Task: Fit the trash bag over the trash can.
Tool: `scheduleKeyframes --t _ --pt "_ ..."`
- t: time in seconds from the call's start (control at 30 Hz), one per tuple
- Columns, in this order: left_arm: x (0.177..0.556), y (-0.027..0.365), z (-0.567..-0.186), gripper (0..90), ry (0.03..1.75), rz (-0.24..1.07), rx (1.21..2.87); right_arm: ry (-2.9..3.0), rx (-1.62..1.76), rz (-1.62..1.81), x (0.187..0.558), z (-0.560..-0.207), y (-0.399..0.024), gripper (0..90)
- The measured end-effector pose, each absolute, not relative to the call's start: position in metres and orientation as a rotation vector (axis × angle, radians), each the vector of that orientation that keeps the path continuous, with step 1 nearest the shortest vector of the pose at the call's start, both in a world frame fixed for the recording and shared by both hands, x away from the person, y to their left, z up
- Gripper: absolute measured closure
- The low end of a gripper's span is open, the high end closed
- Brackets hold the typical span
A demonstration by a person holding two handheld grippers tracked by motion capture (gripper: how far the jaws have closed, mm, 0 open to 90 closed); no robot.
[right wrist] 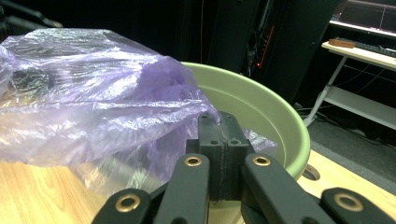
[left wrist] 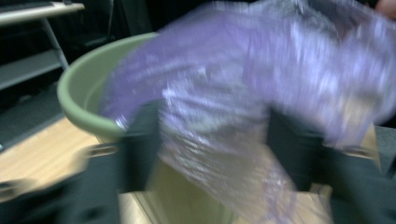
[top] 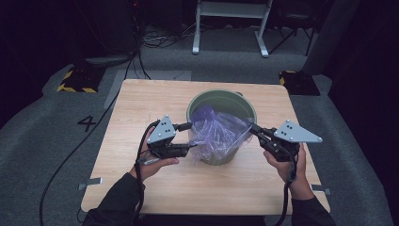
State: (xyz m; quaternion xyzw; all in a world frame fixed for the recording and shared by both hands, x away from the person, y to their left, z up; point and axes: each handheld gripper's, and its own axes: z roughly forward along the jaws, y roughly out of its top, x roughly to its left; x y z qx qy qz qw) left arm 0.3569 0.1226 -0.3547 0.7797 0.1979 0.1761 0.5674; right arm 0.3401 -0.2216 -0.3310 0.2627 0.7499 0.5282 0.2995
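A green bucket stands upright near the middle of the wooden surface, and a thin purple plastic bag lies partly inside it, draped over the near rim and hanging down the outer wall. The left tool is positioned at the bag's left edge; in the left gripper view its jaws stand apart with bag film between them, and blur prevents telling whether the pads press on the film. The right tool is positioned at the bucket's right rim; in the right gripper view its jaws are closed together, pinching the bag's edge just above the bucket's rim. Each tool is held in one of the person's hands.
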Motion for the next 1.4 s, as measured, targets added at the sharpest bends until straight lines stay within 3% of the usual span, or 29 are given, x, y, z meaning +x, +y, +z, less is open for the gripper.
scheduleKeyframes --t 0.07,0.1,0.13,0.17,0.2,0.27,0.37,0.4,0.47,0.77,0.83,0.9,0.97,1.0,1.07,1.1,1.2,1.4 --pt "0.359 0.121 -0.352 59.1 0.467 0.434 1.838 2.000 0.698 1.403 0.340 -0.333 -0.223 87.8" --pt "0.361 0.120 -0.351 68.7 0.467 0.442 1.841 2.006 0.699 1.399 0.340 -0.335 -0.224 84.6" --pt "0.361 0.120 -0.351 71.5 0.467 0.442 1.841 2.006 0.699 1.399 0.340 -0.335 -0.224 84.6" --pt "0.362 0.119 -0.350 71.5 0.465 0.440 1.837 2.011 0.696 1.402 0.340 -0.335 -0.224 80.7" --pt "0.363 0.117 -0.349 77.6 0.467 0.459 1.844 2.024 0.654 1.405 0.340 -0.336 -0.224 67.0" --pt "0.363 0.116 -0.349 83.5 0.460 0.461 1.847 2.033 0.638 1.402 0.339 -0.336 -0.223 61.6" --pt "0.363 0.114 -0.348 87.4 0.456 0.471 1.853 2.079 0.523 1.389 0.332 -0.337 -0.219 40.9" --pt "0.363 0.114 -0.347 87.4 0.458 0.472 1.856 2.079 0.523 1.389 0.332 -0.337 -0.219 40.9" --pt "0.363 0.113 -0.347 89.5 0.458 0.475 1.868 2.109 0.417 1.420 0.325 -0.339 -0.218 32.7" --pt "0.365 0.117 -0.345 89.7 0.490 0.496 1.878 2.129 0.282 1.354 0.314 -0.338 -0.217 28.5" --pt "0.366 0.118 -0.344 89.6 0.489 0.493 1.875 2.107 0.265 1.331 0.312 -0.337 -0.217 30.9" --pt "0.366 0.118 -0.343 89.6 0.489 0.501 1.879 2.076 0.270 1.349 0.312 -0.332 -0.218 51.9" --pt "0.367 0.118 -0.342 89.5 0.486 0.496 1.883 2.067 0.270 1.362 0.313 -0.330 -0.219 55.0" --pt "0.367 0.118 -0.341 88.4 0.480 0.490 1.889 2.068 0.252 1.380 0.315 -0.327 -0.218 68.8" --pt "0.368 0.118 -0.341 87.9 0.474 0.485 1.896 2.067 0.254 1.377 0.316 -0.327 -0.217 72.6" --pt "0.368 0.118 -0.342 86.6 0.475 0.482 1.896 2.069 0.257 1.395 0.320 -0.326 -0.217 84.7" --pt "0.370 0.122 -0.342 87.5 0.471 0.481 1.902 2.041 0.329 1.403 0.326 -0.324 -0.220 89.7" --pt "0.371 0.138 -0.343 88.4 0.495 0.487 1.916 1.982 0.477 1.450 0.333 -0.322 -0.233 90.0"
